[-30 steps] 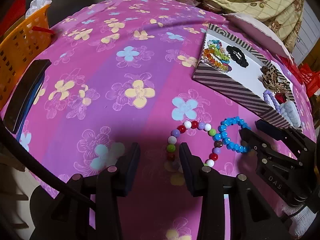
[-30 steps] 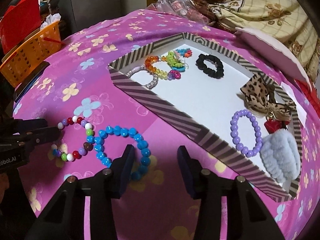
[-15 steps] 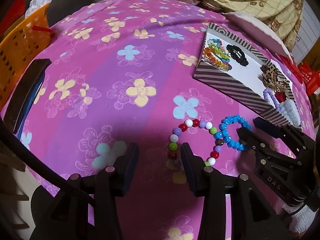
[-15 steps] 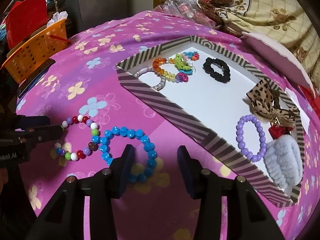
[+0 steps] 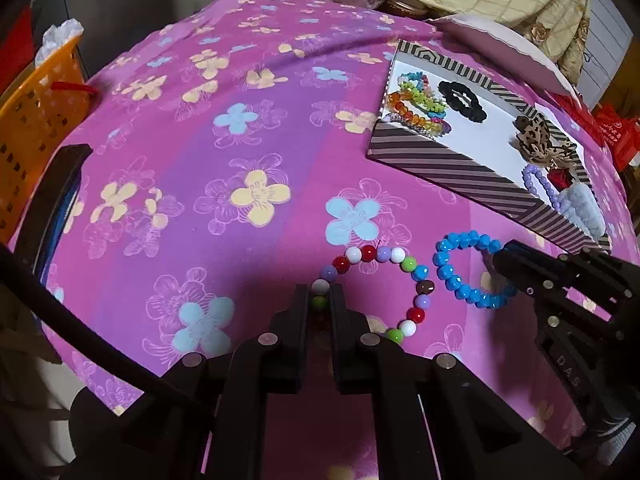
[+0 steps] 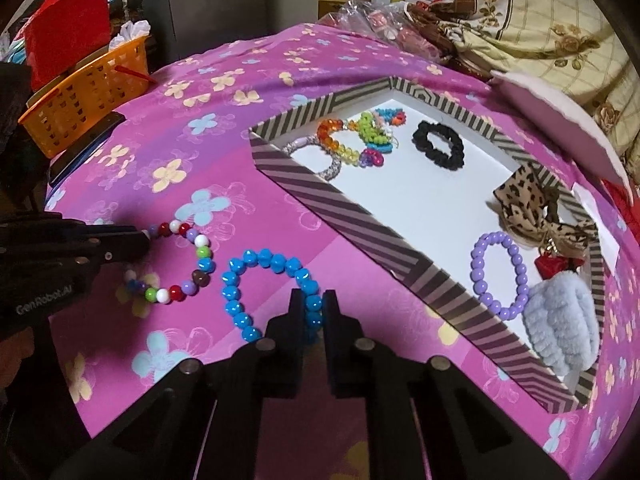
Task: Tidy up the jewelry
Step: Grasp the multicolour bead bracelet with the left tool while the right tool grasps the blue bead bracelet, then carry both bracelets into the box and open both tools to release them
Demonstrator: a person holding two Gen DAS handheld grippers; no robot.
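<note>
Both grippers (left, right) tilt steeply down, pinching bracelets.

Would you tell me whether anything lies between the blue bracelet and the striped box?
Nothing visible does: only bare cloth separates the blue bracelet from the striped box. Its raised near wall must be cleared.

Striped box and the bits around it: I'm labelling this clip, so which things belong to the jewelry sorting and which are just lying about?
Belongs to the job:
- multicolour bead bracelet, pinched by left gripper
- blue bead bracelet, pinched by right gripper
- striped box

Lying about:
- orange basket
- plastic bag
- patterned blanket
</note>
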